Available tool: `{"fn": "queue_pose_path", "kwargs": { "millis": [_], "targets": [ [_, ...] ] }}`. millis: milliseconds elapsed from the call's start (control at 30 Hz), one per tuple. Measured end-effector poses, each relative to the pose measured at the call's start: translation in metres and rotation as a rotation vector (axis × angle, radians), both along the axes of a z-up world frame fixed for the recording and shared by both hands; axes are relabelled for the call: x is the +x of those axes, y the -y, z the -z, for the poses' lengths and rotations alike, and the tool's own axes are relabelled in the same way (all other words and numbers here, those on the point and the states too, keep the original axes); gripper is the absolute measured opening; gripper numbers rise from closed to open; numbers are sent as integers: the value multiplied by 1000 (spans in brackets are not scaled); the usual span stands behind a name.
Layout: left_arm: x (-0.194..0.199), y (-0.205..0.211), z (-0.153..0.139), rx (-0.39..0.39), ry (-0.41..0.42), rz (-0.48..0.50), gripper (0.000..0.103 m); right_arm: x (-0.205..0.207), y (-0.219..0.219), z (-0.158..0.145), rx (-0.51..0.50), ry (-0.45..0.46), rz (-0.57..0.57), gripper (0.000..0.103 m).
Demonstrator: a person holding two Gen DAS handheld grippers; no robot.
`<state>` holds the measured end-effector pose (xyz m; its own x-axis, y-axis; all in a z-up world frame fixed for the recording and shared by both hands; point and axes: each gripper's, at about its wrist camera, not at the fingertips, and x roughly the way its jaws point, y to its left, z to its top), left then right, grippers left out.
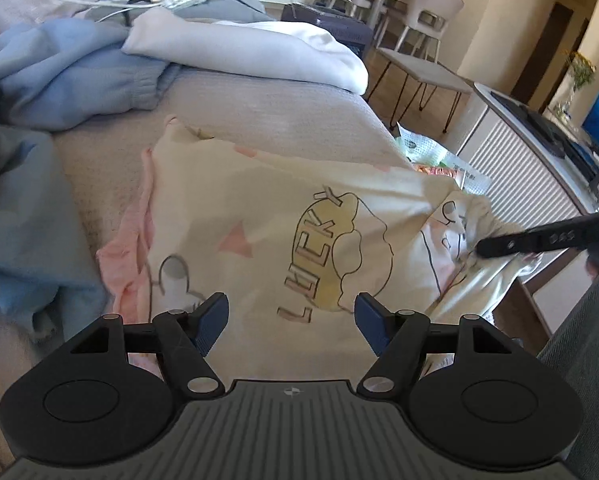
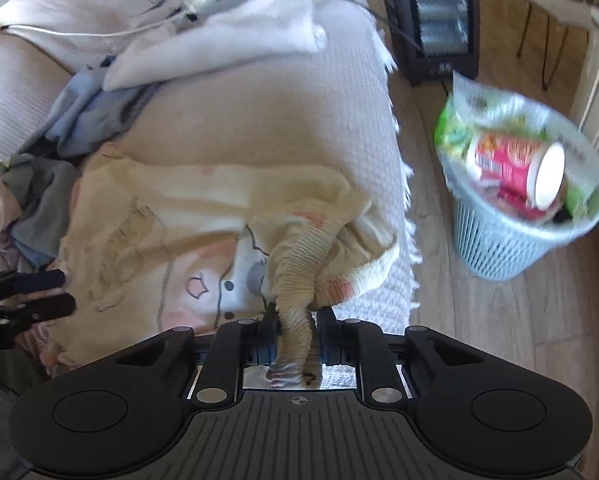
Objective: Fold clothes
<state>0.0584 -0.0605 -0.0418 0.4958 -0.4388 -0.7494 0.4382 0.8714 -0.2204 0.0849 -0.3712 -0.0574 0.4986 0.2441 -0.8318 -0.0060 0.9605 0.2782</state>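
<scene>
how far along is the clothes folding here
Early. Done: nothing shows a finished fold, though the cream printed garment is spread on the sofa. In hand: the right gripper has its jaws shut on that garment's ribbed band; the left gripper is open above the print. Left: folding this piece, then the blue garment, white garment and grey one.

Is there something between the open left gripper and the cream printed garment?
Nothing visible. The left gripper hangs open directly over the cream garment, with only air between; the right gripper already pinches its ribbed edge.
</scene>
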Motion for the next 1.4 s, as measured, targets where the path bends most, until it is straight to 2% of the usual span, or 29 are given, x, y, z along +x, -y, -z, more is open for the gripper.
{"fn": "queue_pose_path", "kwargs": {
  "millis": [167,333,467,600,667,767,800,867,900,967,1067,1100,1133,1200,1333,1400],
  "targets": [
    [-16,-18,5,-19,-5,-23,67,4,-7,-41,-29,39,-63,18],
    [-30,-26,11,-29,-19,-23,67,26,-42,-79,-70,47,-181,18],
    [-38,-28,10,-57,-18,-16,67,48,-99,-107,-92,47,-351,18],
    [-46,-28,14,-83,-33,-33,68,65,-174,-113,-119,39,-571,18],
    [-50,-29,16,-84,-38,-43,68,73,-213,-104,-160,26,-698,18],
    [-49,-32,21,-101,-60,-68,68,82,-258,-78,-217,-32,-806,19],
    [-48,-32,22,-105,-62,-77,68,85,-272,-69,-237,-51,-841,24],
    [-47,-34,24,-113,-67,-94,68,94,-293,-44,-208,-135,-854,24],
    [-46,-34,25,-117,-70,-103,68,93,-299,-34,-222,-150,-864,27],
    [-44,-35,26,-116,-82,-116,69,86,-314,-25,-236,-159,-900,28],
    [-40,-32,26,-114,-82,-116,69,76,-314,-43,-193,-105,-939,28],
    [-39,-31,25,-111,-81,-116,69,75,-309,-53,-154,-89,-938,35],
    [-37,-30,25,-107,-78,-117,69,76,-304,-62,-129,-71,-927,47],
    [-34,-29,26,-100,-76,-117,69,77,-289,-81,-102,-10,-907,60],
    [-28,-31,29,-93,-82,-145,69,88,-250,-104,-159,95,-847,61],
    [-28,-34,25,-90,-62,-181,69,100,-228,-102,-185,69,-806,60]
  ]
}}
